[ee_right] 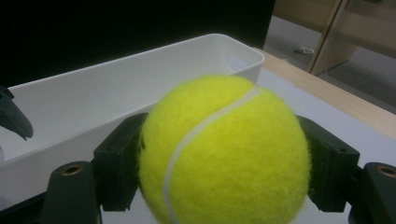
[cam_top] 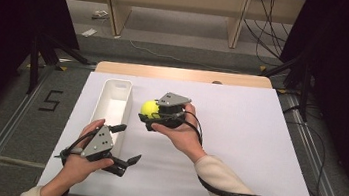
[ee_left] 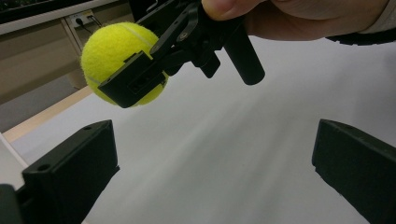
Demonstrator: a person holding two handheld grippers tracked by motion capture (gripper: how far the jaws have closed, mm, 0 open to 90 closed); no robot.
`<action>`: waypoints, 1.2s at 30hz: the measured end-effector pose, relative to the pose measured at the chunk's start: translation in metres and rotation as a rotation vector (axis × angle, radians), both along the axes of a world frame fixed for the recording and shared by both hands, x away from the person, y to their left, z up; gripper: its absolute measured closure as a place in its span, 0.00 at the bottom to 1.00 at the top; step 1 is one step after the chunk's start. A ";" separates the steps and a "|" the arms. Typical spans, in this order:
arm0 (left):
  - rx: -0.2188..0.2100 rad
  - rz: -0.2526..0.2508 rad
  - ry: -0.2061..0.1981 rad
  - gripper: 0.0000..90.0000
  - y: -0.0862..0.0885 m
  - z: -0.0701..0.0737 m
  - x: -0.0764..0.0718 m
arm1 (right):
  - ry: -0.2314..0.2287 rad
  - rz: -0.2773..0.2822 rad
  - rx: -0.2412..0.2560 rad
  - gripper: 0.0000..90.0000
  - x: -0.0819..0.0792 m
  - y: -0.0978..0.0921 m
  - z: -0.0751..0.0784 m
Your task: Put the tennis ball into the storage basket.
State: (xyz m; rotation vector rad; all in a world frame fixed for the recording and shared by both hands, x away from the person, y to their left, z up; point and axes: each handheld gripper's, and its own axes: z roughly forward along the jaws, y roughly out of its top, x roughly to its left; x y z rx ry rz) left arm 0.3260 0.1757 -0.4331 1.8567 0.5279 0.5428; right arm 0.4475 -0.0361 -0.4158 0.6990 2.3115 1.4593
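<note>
Ball: fuzzy yellow tennis ball [ee_right: 224,149], round, white seam.
Right gripper [cam_top: 153,111]: pinching ball.
Left gripper [cam_top: 124,144]: jaws spread, near.
Bin [cam_top: 111,101]: smooth white plastic, oblong, left.

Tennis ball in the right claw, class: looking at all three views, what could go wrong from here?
1. The tennis ball is round and fuzzy, and the right claw pinches it only at two sides, so it might slip out and roll across the table.
2. The white bin is narrow; released off-centre, the ball could strike the rim and bounce out.
3. The left claw waits open beside the bin's near end, so the two claws might collide.
</note>
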 end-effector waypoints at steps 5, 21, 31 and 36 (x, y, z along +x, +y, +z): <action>0.002 0.001 0.000 0.00 0.000 0.000 0.000 | -0.003 0.000 0.003 0.29 0.000 0.002 0.001; 0.002 0.000 0.002 0.00 -0.001 0.000 0.000 | -0.003 0.009 0.006 0.29 0.000 0.007 0.002; 0.003 -0.002 -0.001 0.00 0.000 0.000 0.000 | 0.001 0.022 0.011 0.29 0.002 0.015 0.005; 0.002 -0.002 0.003 0.00 0.000 0.000 0.000 | 0.002 0.018 0.010 0.29 0.003 0.015 0.005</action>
